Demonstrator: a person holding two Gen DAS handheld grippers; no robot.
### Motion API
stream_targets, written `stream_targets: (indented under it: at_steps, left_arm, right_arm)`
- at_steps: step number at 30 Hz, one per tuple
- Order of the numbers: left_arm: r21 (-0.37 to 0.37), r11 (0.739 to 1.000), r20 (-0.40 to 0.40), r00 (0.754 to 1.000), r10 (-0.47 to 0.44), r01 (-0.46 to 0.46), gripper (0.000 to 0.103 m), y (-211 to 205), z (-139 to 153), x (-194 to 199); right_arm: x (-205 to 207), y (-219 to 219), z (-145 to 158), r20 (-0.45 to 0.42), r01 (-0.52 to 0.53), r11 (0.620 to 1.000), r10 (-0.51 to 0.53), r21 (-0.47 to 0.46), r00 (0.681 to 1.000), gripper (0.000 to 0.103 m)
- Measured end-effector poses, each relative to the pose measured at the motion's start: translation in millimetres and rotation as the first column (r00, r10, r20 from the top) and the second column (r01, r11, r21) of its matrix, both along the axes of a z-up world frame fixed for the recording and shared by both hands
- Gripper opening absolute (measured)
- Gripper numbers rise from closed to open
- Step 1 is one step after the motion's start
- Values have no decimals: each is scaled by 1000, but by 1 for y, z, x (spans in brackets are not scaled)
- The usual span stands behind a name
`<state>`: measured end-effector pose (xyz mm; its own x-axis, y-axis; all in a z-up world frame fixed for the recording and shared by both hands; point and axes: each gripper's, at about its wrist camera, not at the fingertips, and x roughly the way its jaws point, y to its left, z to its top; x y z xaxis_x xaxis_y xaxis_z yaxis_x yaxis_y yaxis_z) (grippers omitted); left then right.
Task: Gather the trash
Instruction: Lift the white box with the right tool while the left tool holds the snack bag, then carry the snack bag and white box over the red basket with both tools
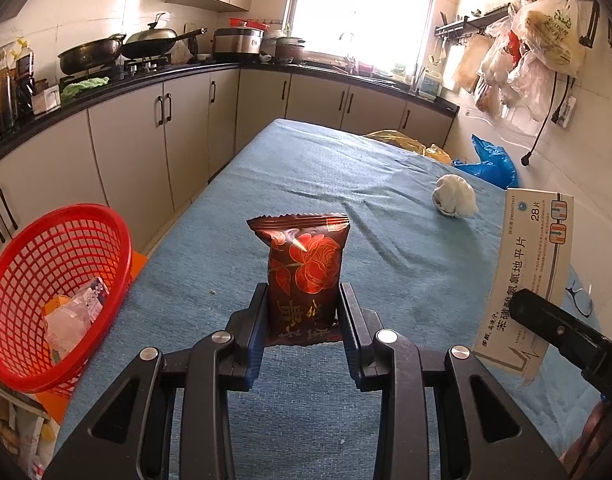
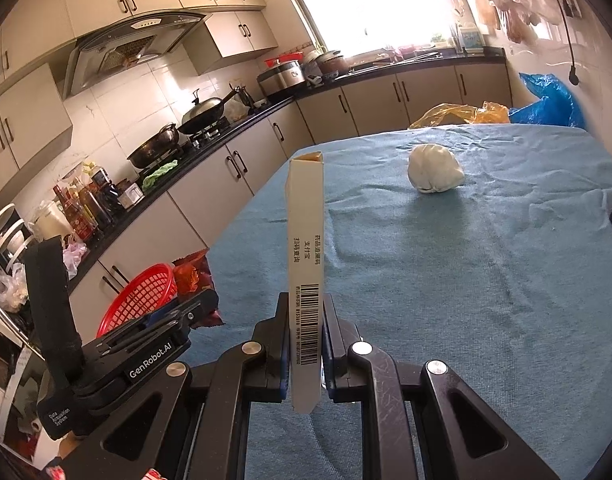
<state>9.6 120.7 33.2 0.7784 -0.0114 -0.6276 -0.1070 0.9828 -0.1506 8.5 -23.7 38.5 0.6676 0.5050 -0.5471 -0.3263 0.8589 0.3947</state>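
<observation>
My left gripper (image 1: 303, 300) is shut on a dark red snack packet (image 1: 306, 258) with a rose print, held upright over the blue tablecloth (image 1: 346, 168). My right gripper (image 2: 306, 312) is shut on a flat cream medicine box (image 2: 305, 232), held on edge with its barcode facing the camera; the same box (image 1: 530, 276) shows at the right of the left wrist view. A crumpled white paper ball (image 1: 454, 196) (image 2: 436, 174) lies further up the table. A red mesh basket (image 1: 45, 256) (image 2: 141, 300) sits off the table's left edge with wrappers inside.
Yellow (image 1: 406, 142) and blue plastic bags (image 1: 490, 160) lie at the table's far right end. Eyeglasses (image 1: 582, 296) rest near the right edge. Kitchen cabinets and a counter with woks (image 1: 93, 54) run along the left; bags hang on the right wall.
</observation>
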Motion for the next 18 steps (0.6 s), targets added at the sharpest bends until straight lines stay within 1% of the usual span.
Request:
stream_targets:
  at_steps: [3,7,10,18]
  left_arm:
    - [6,1000,17,1000,13,-13,32,1,3,-4]
    - [20,998,52,997,63,-64,32,6,12,-14]
    - [69,992,86,992,97,-103,32,8,19,-24]
    - [77,988,93,988,125,-132,32,22,21,-40]
  right_arm:
    - [-1,-2,0,3,1,1000,-1,0,1000,14]
    - [-3,-2,3,22,4,1000,-4,-10,1000,14]
    - [-3,1,2,19,6,1000,-6,-18,1000,14]
    - [-9,14,3,10,-5,1000,5,-29,1000,14]
